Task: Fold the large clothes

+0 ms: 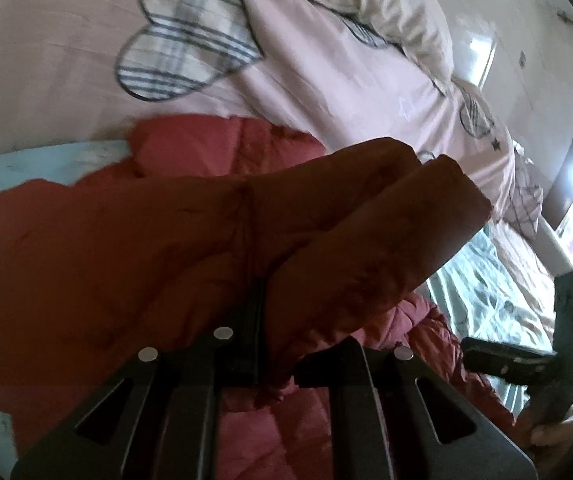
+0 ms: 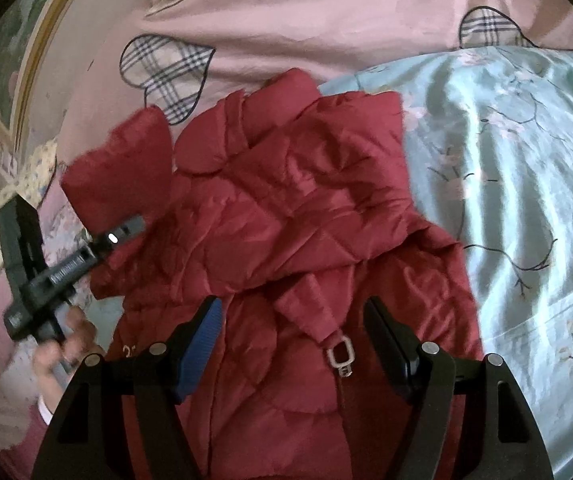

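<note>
- Your right gripper stands nearest in its own view: two black fingers spread wide, one faced with a ribbed blue pad, nothing pinched between them.
- Just under that gap lies the red quilted jacket, puffy, stitched in diamond panels with a slight sheen, and a small metal zip pull rests on it between the fingers.
- Your left gripper is clamped narrow on a sleeve of that jacket; the smooth red cloth bunches in thick rolled folds over the black fingers and hides their tips.
- In the right wrist view the same left gripper shows at the jacket's left edge, held in your hand, with the sleeve standing up from its tip.
- The jacket's body spreads crumpled across the bed, partly on a glossy pale-blue cover printed with thin dark branches and small blossoms, which ripples in soft ridges.
- Farther off lies a matte pink sheet carrying heart shapes filled with grey and cream plaid and outlined in dark thread.
- At the far edge in the left wrist view, a cream pillow sits rumpled on the pink sheet.
</note>
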{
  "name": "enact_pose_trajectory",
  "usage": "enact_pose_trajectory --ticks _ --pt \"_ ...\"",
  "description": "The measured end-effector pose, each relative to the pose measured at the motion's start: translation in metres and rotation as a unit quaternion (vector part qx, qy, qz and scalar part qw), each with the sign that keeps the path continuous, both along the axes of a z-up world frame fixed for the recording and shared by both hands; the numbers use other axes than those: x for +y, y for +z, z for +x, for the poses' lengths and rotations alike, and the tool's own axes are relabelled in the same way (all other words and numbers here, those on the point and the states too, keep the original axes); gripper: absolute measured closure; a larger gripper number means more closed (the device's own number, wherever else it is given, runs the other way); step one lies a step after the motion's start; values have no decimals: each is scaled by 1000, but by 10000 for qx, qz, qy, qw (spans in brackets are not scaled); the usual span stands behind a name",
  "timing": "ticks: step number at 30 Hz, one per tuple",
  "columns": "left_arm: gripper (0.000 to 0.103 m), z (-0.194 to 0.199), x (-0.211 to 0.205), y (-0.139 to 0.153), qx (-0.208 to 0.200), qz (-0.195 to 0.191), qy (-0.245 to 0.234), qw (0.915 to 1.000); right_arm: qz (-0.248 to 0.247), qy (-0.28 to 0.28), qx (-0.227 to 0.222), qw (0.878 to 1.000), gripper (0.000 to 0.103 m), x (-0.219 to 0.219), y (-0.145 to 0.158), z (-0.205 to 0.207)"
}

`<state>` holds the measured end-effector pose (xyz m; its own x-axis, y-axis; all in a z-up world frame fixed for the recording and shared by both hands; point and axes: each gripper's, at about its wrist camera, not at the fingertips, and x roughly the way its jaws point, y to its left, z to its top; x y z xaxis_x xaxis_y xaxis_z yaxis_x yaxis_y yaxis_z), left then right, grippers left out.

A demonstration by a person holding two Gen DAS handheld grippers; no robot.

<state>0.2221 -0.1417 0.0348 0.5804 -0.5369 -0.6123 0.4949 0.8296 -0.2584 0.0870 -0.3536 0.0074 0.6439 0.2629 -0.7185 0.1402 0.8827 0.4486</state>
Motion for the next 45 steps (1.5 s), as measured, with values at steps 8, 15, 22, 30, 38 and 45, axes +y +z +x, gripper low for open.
enact_pose_trajectory --ticks 8,15,22,30,38,45 --pt "95 -11 -56 -24 -134 382 -240 9989 442 -349 -139 9983 27 -28 4 13" --pt "95 -12 -74 -43 -59 621 -214 9978 1166 -564 -256 9913 27 -49 -5 42" --pt "94 -14 -77 -50 -61 715 -229 9972 1629 -258 -54 9863 30 -35 -23 91" --pt "68 -14 -61 -51 297 552 -486 9968 1270 -71 78 9918 93 -15 -29 112" --pt "52 -33 0 -26 209 264 -390 9987 827 -157 -205 9962 94 -24 -18 110" --pt "52 11 75 -15 196 320 753 9965 361 -211 -148 9990 94 -27 -33 116"
